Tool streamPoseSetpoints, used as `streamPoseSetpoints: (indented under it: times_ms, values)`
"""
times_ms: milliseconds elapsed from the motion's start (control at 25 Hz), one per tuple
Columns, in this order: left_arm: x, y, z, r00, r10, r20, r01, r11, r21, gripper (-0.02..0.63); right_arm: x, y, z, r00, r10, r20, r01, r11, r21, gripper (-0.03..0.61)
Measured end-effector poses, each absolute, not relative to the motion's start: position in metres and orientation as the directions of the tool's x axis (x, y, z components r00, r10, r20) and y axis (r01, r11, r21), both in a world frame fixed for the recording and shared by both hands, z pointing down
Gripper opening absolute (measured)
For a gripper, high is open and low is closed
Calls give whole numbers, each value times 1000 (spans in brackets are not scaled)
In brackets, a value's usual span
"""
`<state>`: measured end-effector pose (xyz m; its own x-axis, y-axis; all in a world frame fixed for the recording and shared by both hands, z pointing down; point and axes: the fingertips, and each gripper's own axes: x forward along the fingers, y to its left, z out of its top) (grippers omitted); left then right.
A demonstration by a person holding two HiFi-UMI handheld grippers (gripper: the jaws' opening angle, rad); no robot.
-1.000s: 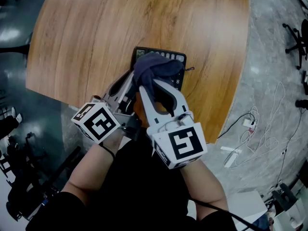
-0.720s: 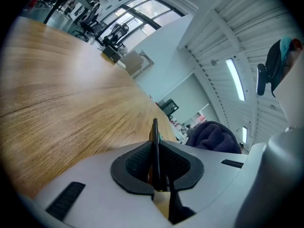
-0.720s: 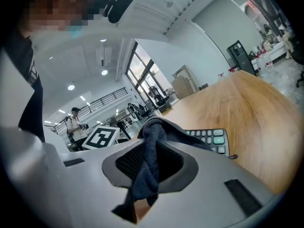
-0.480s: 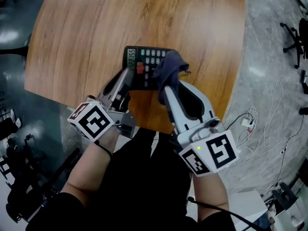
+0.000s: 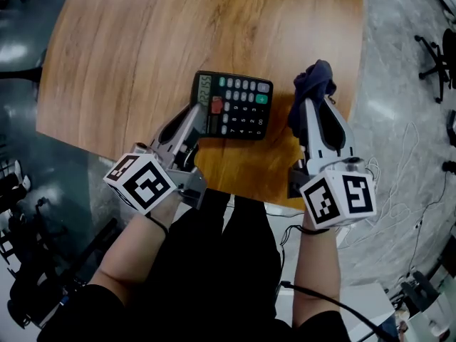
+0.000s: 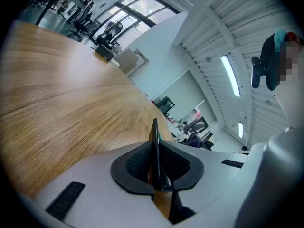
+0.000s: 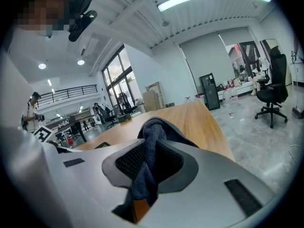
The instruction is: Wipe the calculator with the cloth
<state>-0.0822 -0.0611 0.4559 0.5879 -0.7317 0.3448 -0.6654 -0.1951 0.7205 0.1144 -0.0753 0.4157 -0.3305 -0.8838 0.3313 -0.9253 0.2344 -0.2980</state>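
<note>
- Pinches the near-left edge of the black calculator [image 5: 239,105] in the left gripper [image 5: 200,122], with the jaws drawn almost together on the thin casing.
- Rests on the wooden desk [image 5: 164,41] near its front edge, with the display end at 9 o'clock and the keys running toward 3 o'clock.
- Clamps a bunched dark-blue cloth [image 5: 314,79] in the right gripper [image 5: 314,107], with the jaws partly closed, fabric squeezed between the pads and a wad poking past the tips at 12 o'clock.
- Holds that cloth at 3 o'clock of the calculator, clear of it, above the desk's right rim.
- Shows grey floor [image 5: 399,84] beyond the desk, with white cables [image 5: 388,180] at 4 o'clock.
</note>
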Motion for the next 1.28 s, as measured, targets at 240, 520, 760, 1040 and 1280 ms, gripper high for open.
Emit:
streamPoseSetpoints:
  times_ms: [240, 520, 760, 1040, 1280]
  values:
    - [-77, -62, 459, 595, -727, 342, -664, -205, 719, 49, 81, -72, 443, -376, -846, 379, -916, 278, -287, 72]
    - [-71, -69, 464, 594, -733, 332, -668, -220, 711, 49, 31, -63, 452, -464, -790, 402, -879, 354, -319, 71]
    - [-67, -74, 453, 576, -747, 332, -677, -209, 705, 51, -11, -40, 438, -559, -728, 397, -824, 435, -363, 71]
    - [-76, -87, 422, 529, -788, 316, -649, -136, 748, 49, -40, -4, 399, -673, -635, 379, -738, 546, -396, 71]
    - [-86, -107, 371, 504, -820, 272, -661, -163, 733, 49, -21, 18, 400, -660, -618, 427, -748, 597, -290, 69]
